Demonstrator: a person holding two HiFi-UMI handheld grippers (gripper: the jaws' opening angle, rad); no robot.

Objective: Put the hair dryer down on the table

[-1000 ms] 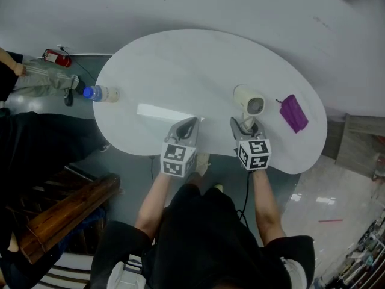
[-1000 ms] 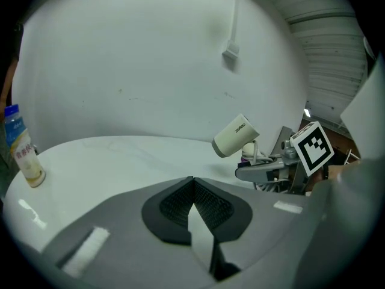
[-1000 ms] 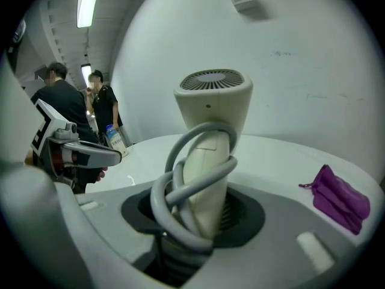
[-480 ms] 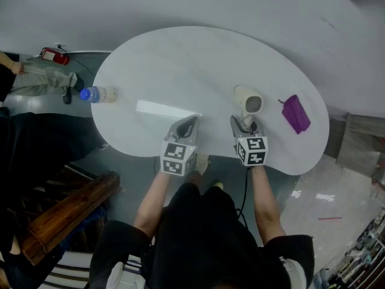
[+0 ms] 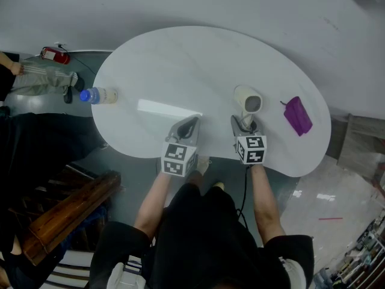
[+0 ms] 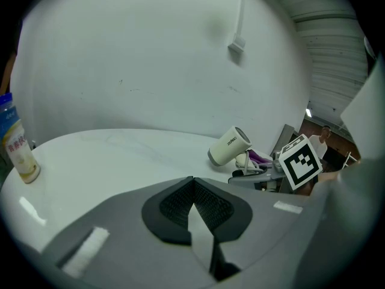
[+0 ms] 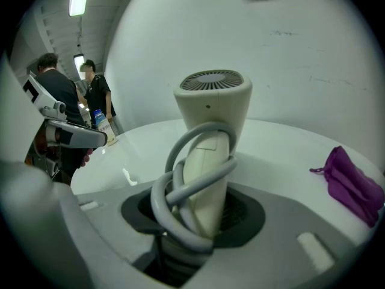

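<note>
A cream hair dryer stands head-up over the near right part of the white table. My right gripper is shut on its handle, which has the grey cord looped round it. In the right gripper view the hair dryer rises from between the jaws of my right gripper, grille end on top. In the left gripper view the hair dryer shows at the right, tilted. My left gripper hovers at the table's near edge. The left gripper is shut with nothing in it.
A purple pouch lies right of the dryer, also seen as the pouch. A blue-capped bottle stands at the table's left edge. A red fire extinguisher and a wooden bench are on the floor. People stand beyond the table's left.
</note>
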